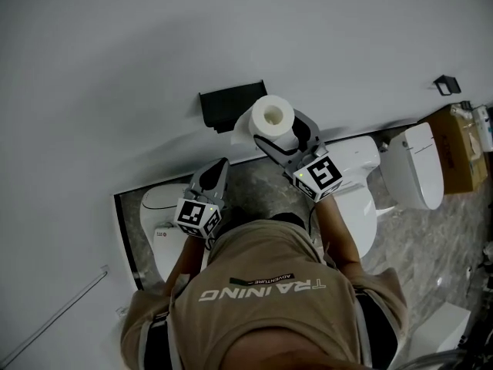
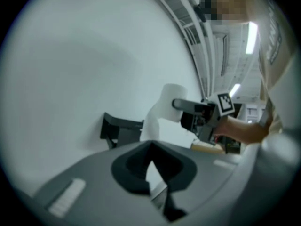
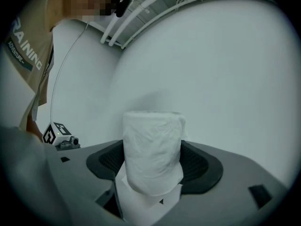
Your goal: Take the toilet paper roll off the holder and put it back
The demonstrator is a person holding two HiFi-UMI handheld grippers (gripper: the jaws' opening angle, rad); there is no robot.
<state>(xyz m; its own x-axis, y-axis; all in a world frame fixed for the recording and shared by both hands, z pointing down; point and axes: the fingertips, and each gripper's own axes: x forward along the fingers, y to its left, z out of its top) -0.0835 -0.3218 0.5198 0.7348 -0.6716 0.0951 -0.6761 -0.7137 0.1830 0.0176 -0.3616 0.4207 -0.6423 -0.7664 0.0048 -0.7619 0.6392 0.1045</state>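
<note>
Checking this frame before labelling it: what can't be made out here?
- Holder: its bar, if any; head view, the toilet paper roll covers its right end; left gripper view, too small.
- Roll's loose tail: right gripper view, cut off by the bottom edge.
- Right gripper jaws' inner faces: right gripper view, roll covers them.

Person's R gripper [image 1: 283, 129] is reaching fwd w/ arm extended, jaws clamped on either side of toilet paper roll [image 1: 266, 106]. L gripper [image 1: 218, 169] sits nearer the body, jaws together at tips, nothing betw. them.
</note>
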